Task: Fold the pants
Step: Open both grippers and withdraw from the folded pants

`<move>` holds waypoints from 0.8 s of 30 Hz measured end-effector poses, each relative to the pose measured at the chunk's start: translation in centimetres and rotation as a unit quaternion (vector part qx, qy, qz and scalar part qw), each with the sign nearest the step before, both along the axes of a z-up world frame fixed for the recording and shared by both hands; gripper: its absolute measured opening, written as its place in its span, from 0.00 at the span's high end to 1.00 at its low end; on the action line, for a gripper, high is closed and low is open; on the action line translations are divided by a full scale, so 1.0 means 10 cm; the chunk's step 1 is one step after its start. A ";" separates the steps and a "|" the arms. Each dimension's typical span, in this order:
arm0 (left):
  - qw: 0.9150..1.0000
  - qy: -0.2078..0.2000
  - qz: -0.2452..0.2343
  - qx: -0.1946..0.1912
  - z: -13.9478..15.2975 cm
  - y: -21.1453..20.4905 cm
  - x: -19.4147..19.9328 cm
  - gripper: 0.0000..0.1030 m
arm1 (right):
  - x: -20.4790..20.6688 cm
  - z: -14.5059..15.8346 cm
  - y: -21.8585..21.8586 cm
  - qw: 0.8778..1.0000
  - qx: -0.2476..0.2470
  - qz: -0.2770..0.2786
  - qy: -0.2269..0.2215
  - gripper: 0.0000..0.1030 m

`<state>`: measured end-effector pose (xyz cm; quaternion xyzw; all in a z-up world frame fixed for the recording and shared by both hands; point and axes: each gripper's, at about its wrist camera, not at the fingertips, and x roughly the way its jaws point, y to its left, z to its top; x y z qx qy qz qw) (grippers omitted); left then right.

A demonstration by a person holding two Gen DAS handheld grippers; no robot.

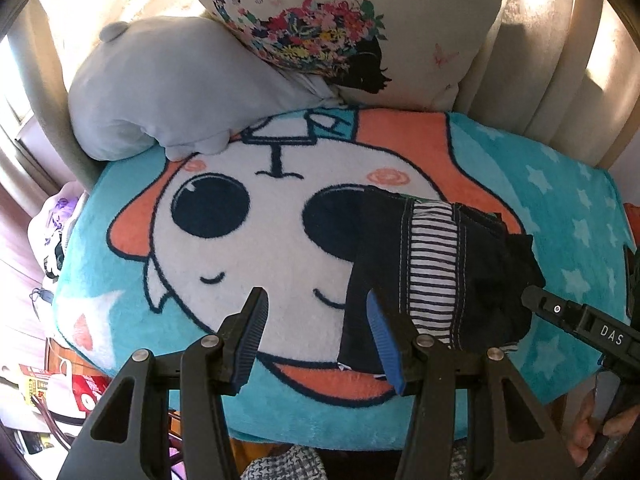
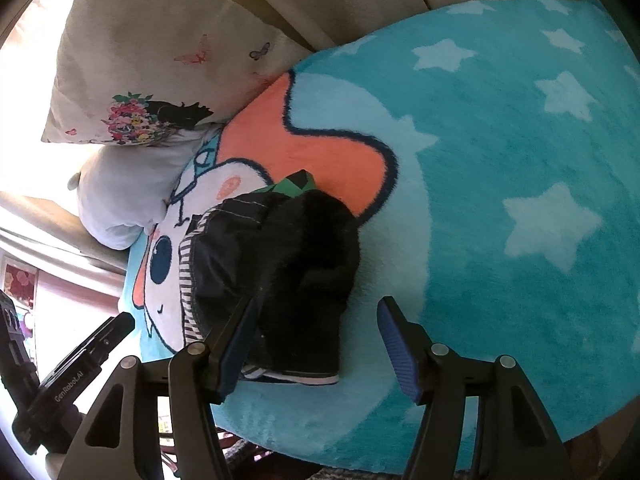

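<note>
Over a cartoon-print blanket (image 1: 280, 248), we hold our left gripper (image 1: 316, 332) with its jaws moderately apart and nothing between them; only bare blanket shows in the gap. The folded dark pants (image 1: 440, 264) lie just right of it, their near-left corner passing behind the blue pad of the right-hand finger (image 1: 384, 344), though we cannot tell whether cloth and pad touch.

Our right gripper (image 2: 316, 340) stands with its jaws wide, gripping nothing. In its view the pants (image 2: 288, 264) sit as a compact bundle reaching into the left part of the gap, the left finger (image 2: 236, 344) overlapping the bundle's near edge and the right finger well clear over turquoise pile. A striped panel and white stitching show on the top of the pants, and a scrap of green fabric (image 2: 298, 181) peeks from the far end.

From the left view, the right tool's black finger (image 1: 560, 312) comes in from the right and meets the bundle's right edge.

Beyond the pants, a grey plush toy (image 1: 160, 92) rests on the blanket's far-left edge, and a floral cushion (image 1: 360, 28) leans against the beige sofa back (image 1: 560, 60). Household clutter (image 1: 52, 392) shows below the blanket's left edge.
</note>
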<state>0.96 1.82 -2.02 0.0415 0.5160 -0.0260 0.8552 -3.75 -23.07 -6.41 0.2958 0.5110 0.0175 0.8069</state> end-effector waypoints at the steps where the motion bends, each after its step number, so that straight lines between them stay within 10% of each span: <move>1: 1.000 0.002 0.000 -0.001 -0.01 -0.01 0.00 0.51 | 0.00 -0.01 -0.01 1.000 0.000 0.000 0.001 0.35; 15: 0.998 0.008 0.036 -0.044 0.00 0.30 -0.08 0.51 | 0.00 0.22 0.13 0.998 -0.064 0.011 -0.019 0.35; 24: 0.988 -0.034 0.129 -0.080 0.22 1.16 -0.28 0.51 | 0.24 0.41 0.94 0.986 -0.114 0.113 -0.041 0.35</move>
